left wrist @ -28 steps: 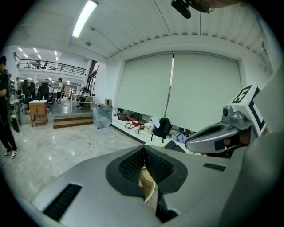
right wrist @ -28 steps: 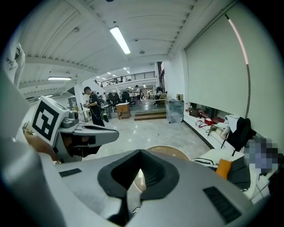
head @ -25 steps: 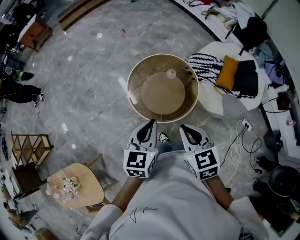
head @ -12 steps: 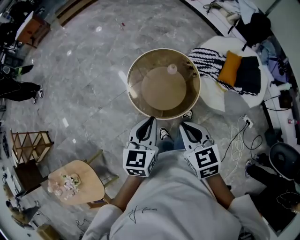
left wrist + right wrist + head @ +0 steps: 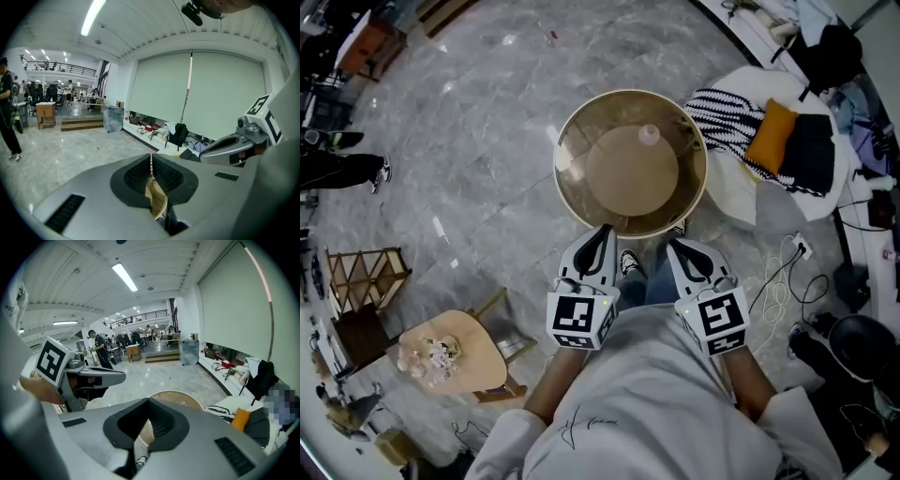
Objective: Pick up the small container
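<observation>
The small container (image 5: pixel 649 135) is a pale, capped pot standing on the far side of the round glass-topped table (image 5: pixel 572 187) in the head view. My left gripper (image 5: pixel 602 231) and right gripper (image 5: pixel 672 246) are held side by side close to my chest, tips pointing at the table's near rim, well short of the container. Both have their jaws together with nothing between them. In the left gripper view the left gripper (image 5: pixel 151 157) shows only a sliver of the table through its jaws. The right gripper (image 5: pixel 147 400) looks over the table (image 5: pixel 180 398).
A white seat (image 5: pixel 741 192) at the right carries a striped blanket (image 5: pixel 727 117), an orange cushion (image 5: pixel 772 137) and a black one. Cables (image 5: pixel 783 281) lie on the floor at the right. A small wooden table with flowers (image 5: pixel 450 354) and a wooden rack (image 5: pixel 361 277) stand at the left.
The table and container have drifted slightly up and right in the head view as my head shifted. Both grippers stay shut near my chest.
</observation>
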Action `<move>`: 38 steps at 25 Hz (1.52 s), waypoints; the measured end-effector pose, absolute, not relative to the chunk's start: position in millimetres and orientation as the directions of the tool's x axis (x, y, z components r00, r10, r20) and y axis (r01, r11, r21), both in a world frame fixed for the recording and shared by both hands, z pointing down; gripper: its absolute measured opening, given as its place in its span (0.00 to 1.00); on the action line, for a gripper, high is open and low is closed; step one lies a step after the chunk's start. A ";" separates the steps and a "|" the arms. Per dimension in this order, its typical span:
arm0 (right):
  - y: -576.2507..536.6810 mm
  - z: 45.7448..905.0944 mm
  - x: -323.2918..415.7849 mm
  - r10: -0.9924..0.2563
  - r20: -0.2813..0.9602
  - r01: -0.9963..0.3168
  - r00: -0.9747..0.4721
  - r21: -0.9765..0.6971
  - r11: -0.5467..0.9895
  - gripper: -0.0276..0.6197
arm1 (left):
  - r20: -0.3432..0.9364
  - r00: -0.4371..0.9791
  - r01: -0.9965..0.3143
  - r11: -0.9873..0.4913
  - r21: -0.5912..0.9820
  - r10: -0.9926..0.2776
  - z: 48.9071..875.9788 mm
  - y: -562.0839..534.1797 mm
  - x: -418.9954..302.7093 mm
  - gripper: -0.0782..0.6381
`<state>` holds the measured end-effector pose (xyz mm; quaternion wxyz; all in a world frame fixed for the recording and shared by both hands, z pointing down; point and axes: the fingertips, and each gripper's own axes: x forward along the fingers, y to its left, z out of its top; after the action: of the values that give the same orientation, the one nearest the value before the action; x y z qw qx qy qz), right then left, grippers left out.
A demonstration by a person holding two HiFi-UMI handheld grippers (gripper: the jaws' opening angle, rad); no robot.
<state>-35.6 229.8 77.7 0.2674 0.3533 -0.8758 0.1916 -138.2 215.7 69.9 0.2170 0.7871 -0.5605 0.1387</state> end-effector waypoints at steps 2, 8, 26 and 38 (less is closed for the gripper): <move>220.4 81.2 -30.8 -0.514 0.605 -0.721 -0.608 -0.150 0.676 0.07 | 0.468 0.336 -0.942 -0.280 0.187 -0.817 73.2 207.6 -132.5 0.13; 199.2 95.4 -18.7 -0.500 0.621 -0.722 -0.604 -0.161 0.673 0.07 | 0.492 0.348 -0.938 -0.296 0.182 -0.798 84.8 186.1 -120.0 0.13; 152.2 159.0 3.2 -0.446 0.645 -0.717 -0.621 -0.238 0.655 0.07 | 0.535 0.344 -0.939 -0.287 0.189 -0.771 144.0 129.3 -90.3 0.13; 134.2 193.8 9.4 -0.410 0.656 -0.716 -0.634 -0.298 0.632 0.07 | 0.551 0.342 -0.940 -0.278 0.200 -0.761 183.7 105.2 -82.1 0.13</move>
<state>9.4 134.2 193.8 0.2755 0.3271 -0.8602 0.2778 -82.1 105.2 183.7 0.2521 0.7795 -0.5454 0.1769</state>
